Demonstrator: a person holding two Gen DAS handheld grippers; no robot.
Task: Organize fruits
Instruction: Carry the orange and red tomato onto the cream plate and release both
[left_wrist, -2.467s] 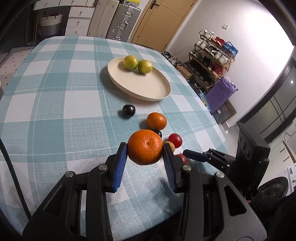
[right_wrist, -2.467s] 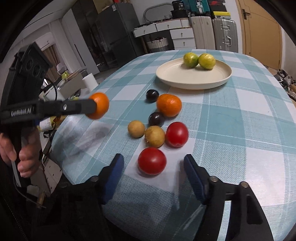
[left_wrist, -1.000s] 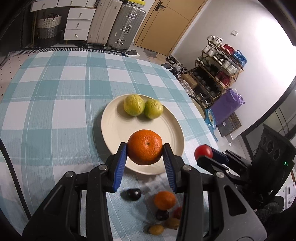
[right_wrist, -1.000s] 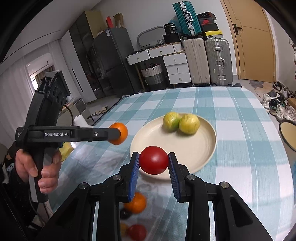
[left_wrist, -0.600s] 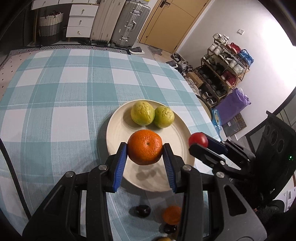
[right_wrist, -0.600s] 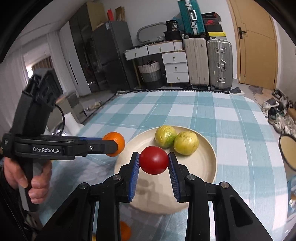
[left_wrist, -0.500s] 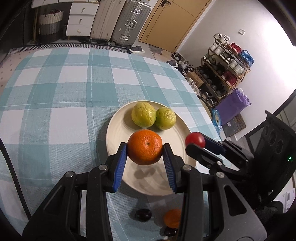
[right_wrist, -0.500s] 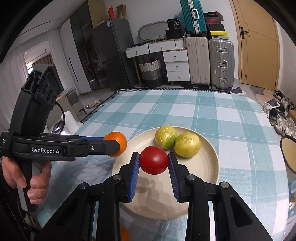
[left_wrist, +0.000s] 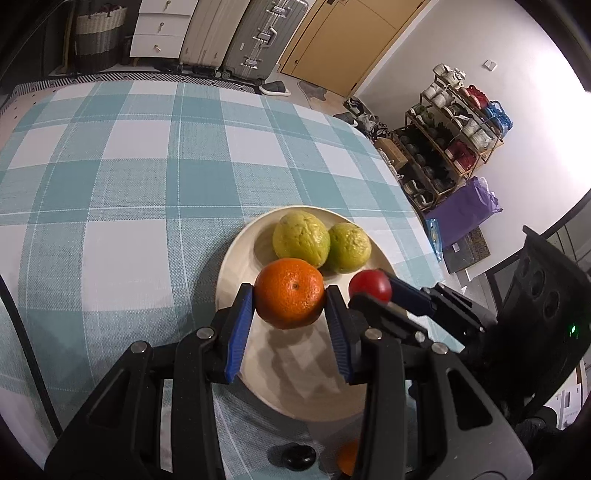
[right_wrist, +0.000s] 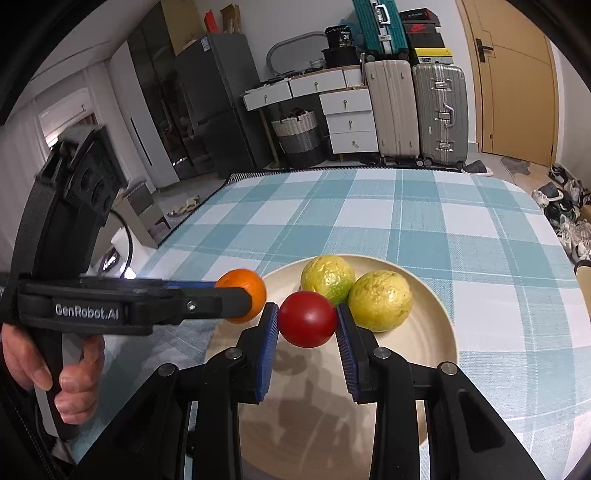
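My left gripper (left_wrist: 290, 306) has its fingers (left_wrist: 240, 325) pinching an orange (left_wrist: 289, 297), held just above the near-left part of the cream plate (left_wrist: 229, 266). My right gripper (right_wrist: 306, 325) has its fingers (right_wrist: 267, 343) clamped on a red tomato (right_wrist: 307, 319), also over the plate, just beside the orange. Two yellow-green citrus fruits (left_wrist: 301, 240) lie touching each other on the plate's far side. On the checked bench (left_wrist: 129, 184), near its front edge, sit a dark plum (left_wrist: 298, 456) and another orange (left_wrist: 347, 461), partly hidden.
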